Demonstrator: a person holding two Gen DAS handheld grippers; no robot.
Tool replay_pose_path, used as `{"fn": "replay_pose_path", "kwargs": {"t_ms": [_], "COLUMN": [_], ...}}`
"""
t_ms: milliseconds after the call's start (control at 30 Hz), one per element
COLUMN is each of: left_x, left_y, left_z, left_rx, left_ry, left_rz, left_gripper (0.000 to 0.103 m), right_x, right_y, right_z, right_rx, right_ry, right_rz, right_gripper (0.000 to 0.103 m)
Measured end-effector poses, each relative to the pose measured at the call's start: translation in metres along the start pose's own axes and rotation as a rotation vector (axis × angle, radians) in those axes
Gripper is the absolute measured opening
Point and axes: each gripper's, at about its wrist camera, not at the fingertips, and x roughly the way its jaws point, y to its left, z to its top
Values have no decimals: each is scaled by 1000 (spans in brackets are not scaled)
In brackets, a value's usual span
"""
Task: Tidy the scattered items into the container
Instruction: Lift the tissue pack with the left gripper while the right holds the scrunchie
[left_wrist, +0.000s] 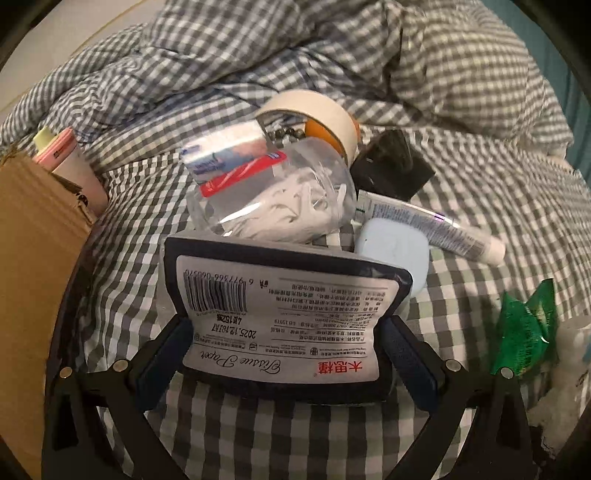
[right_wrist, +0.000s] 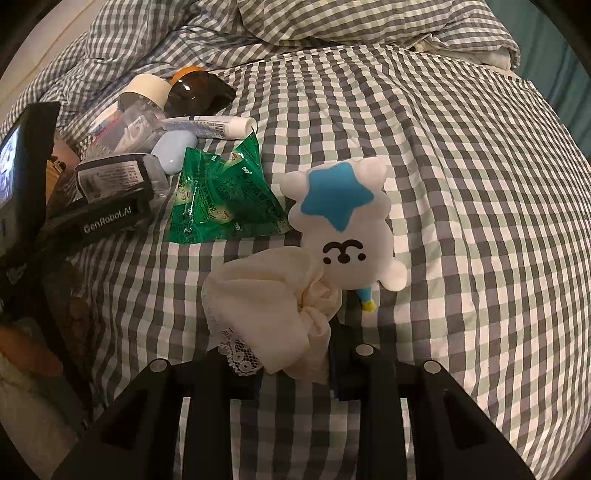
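My left gripper (left_wrist: 288, 350) is shut on a dark navy tissue pack (left_wrist: 280, 295) with a white label, which buckles between the fingers just above the checked bedding. The cardboard box (left_wrist: 33, 236) sits at the left edge, with a pink-capped tube (left_wrist: 70, 158) standing in it. In the right wrist view my right gripper (right_wrist: 291, 365) is shut on a cream lace-edged cloth (right_wrist: 273, 306). The cloth rests against a white plush with a blue star (right_wrist: 343, 229). The tissue pack (right_wrist: 114, 175) also shows at the left there.
Items lie scattered on the bed: a clear jar of floss picks (left_wrist: 280, 192), dark sunglasses (left_wrist: 391, 162), a white tube (left_wrist: 436, 229), a light blue case (left_wrist: 395, 254) and green sachets (right_wrist: 221, 195). A rumpled checked duvet (left_wrist: 332, 48) rises behind them.
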Motion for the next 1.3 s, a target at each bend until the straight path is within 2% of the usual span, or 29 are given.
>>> {"fn": "replay_pose_path", "kwargs": {"t_ms": [100, 200, 233, 267, 300, 333, 367, 400, 467, 500, 533, 600, 633, 667, 733, 867, 967, 1133, 1300], "left_x": [3, 5, 3, 2, -1, -8, -17, -22, -26, -30, -38, -45, -47, -50, -53, -46, -50, -45, -31], "left_y": [7, 5, 6, 7, 7, 6, 8, 13, 28, 36, 45, 51, 52, 51, 52, 50, 40, -4, -18], "left_z": [-1, -2, -1, -1, 0, 0, 0, 0, 1, 1, -1, -5, -7, -11, -15, -12, -16, -22, -19], "left_rx": [-20, 30, 28, 26, 29, 39, 48, 53, 12, -19, -50, -37, -22, -13, 5, -9, -16, 84, 62], "left_ry": [14, 33, 43, 49, 48, 33, 10, 5, 48, 42, 1, -37, -37, -50, -79, -31, -41, -75, -58], "left_rz": [-44, -43, -48, -51, -51, -41, 31, 77, -57, -69, -70, -85, -92, -90, -106, -120, -114, 55, 135], "left_gripper": [103, 103, 102, 94, 85, 52, 2, 1, 2, 2, 7, 49, 98, 103, 103, 103, 103, 103, 103], "right_x": [0, 1, 0, 0, -1, -2, -2, -2, -2, -2, -2, -3, -3, -4, -3, -3, -2, -1, 0], "right_y": [0, -2, -2, -3, -3, -3, -4, -4, -3, -2, -2, 0, 0, -1, -2, -3, -5, -4, -3], "right_z": [1, 1, 1, 0, -1, -1, -1, -1, -2, -3, -4, -5, -5, -6, -6, -6, -5, -4, -4], "right_rx": [0, 2, 4, 7, 10, 13, 14, 15, 18, 17, 16, 13, 12, 15, 23, 19, 21, 16, 21], "right_ry": [-1, -1, -1, 0, -1, -2, -2, -2, -5, -6, -7, -7, -6, -6, -5, -6, -6, -4, -2], "right_rz": [-1, 3, 4, 5, 6, 6, 7, 7, 2, -1, -3, -7, -7, -3, 2, 1, 3, 1, 8], "right_gripper": [26, 26, 26, 26, 27, 27, 27, 27, 27, 27, 27, 27, 27, 27, 27, 28, 30, 31, 31]}}
